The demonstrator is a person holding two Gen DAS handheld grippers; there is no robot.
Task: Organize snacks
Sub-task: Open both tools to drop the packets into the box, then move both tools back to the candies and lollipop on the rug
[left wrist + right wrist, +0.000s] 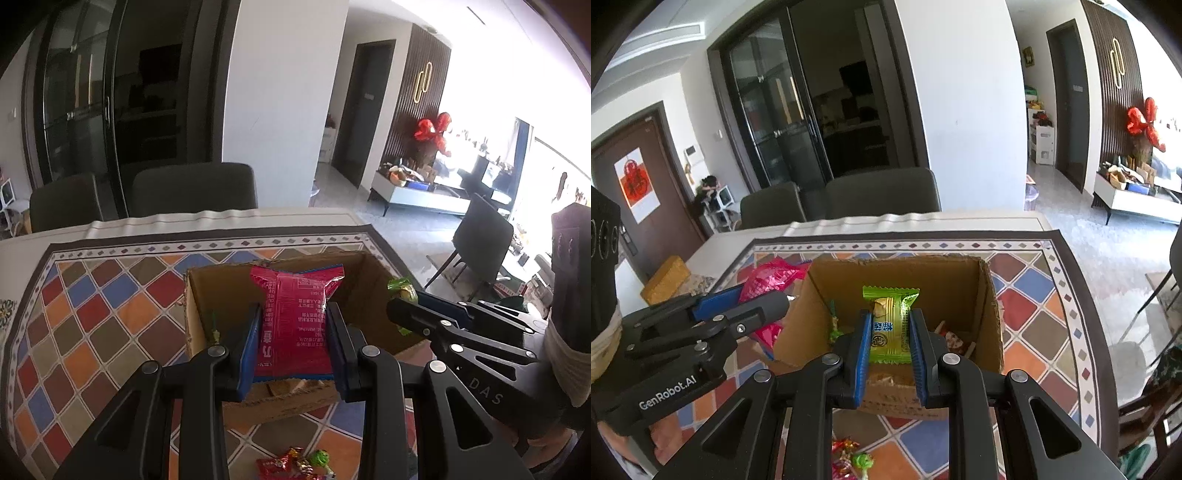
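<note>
Left gripper: clamped on pink packet, held over cardboard box
Right gripper: clamped on green sweet, held over the box

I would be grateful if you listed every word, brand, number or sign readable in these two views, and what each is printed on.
"GenRobot.AI": white lettering on the left gripper, seen from the right wrist.
"DAS": on the right gripper, seen from the left wrist.
Pink snack packet in the left gripper: upside-down print, too blurred to read.
Green snack packet in the right gripper: blue characters and a round seal, unreadable.
Red poster on the brown door: a character, too small.
</note>
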